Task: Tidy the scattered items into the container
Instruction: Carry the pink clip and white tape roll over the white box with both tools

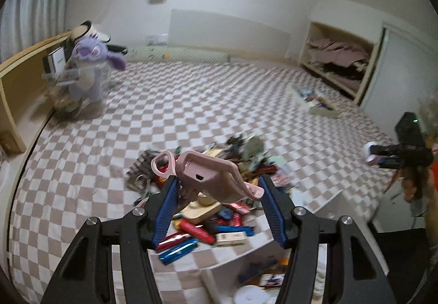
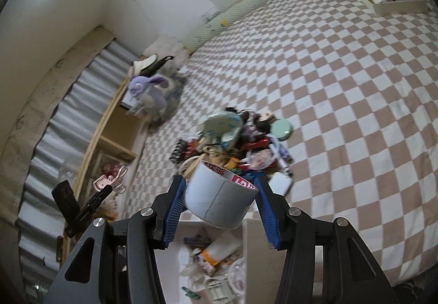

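My left gripper (image 1: pixel 219 181) is shut on a pink silicone case (image 1: pixel 210 175) with loop handles and holds it above the pile of scattered items (image 1: pixel 232 156) on the checkered bed. My right gripper (image 2: pixel 219 181) is shut on a grey roll of tape (image 2: pixel 219 202). The roll hangs over a white container (image 2: pixel 247 238) below the bed's edge, which holds several small things. The pile (image 2: pixel 235 139) lies just beyond the roll. Each gripper also shows in the other's view: the left gripper (image 2: pixel 109 186) with the pink case, and the right gripper (image 1: pixel 383 156) at the far right.
A second white tray (image 2: pixel 397 5) full of items sits far across the bed (image 1: pixel 314 104). A purple plush toy (image 1: pixel 87 68) stands by a wooden shelf (image 1: pixel 16 77) at the bed's left. An open wardrobe (image 1: pixel 339 60) is at the back right.
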A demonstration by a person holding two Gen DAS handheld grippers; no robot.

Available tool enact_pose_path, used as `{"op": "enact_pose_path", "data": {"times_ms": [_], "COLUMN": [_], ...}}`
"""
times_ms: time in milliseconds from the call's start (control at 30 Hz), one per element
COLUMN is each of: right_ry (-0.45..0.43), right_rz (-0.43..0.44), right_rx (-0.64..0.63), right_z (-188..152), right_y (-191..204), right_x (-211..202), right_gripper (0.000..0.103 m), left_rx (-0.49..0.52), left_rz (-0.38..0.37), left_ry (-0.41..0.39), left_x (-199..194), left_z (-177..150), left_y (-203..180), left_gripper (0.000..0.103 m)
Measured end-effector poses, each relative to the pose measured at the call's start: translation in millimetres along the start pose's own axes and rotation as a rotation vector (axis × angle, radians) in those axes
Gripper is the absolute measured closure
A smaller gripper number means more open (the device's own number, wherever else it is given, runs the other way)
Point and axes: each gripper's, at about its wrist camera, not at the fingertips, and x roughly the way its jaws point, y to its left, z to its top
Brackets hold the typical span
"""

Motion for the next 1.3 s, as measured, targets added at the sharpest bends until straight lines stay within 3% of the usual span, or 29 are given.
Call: {"op": "enact_pose_path", "data": {"times_ms": [233, 400, 600, 833, 1033, 1300], "right_ry": [0.048, 0.107, 0.216, 0.369, 0.438, 0.493], "right_rz": [0.088, 0.127, 0.127, 0.065, 0.02, -0.05], "right_rx": [-0.066, -0.115, -0.168, -0.239, -0.255, -0.263], "right_z": [-10.0, -21.6, -46.1, -81.2, -92.7, -99.6], "right_y": [27.8, 43.1, 52.8, 55.5, 54.1, 48.1], "right_x": [6.9, 17.4, 41.5, 73.8, 90.3, 108.3], "right_gripper": [0.051, 0.051, 0.051, 0.051, 0.051, 0.051], "left_rx": [0.014, 0.05, 0.101, 0.151, 0.158, 0.172], "left_rz": [-0.103, -0.164, -0.218, -0.267, -0.294, -0.319], "left_ry": [-0.04, -0.005, 0.137, 0.308, 0.45, 0.576], "left_x": [-22.9, -21.3, 0.3, 14.9, 18.4, 21.5], "left_z": [-1.4, -10.3, -32.9, -67.9, -100.3, -129.9], "left_y": [-26.6, -49.1, -78.9, -106.0, -121.4, -127.7], "left_gripper": [0.044, 0.044, 0.044, 0.044, 0.044, 0.044]}}
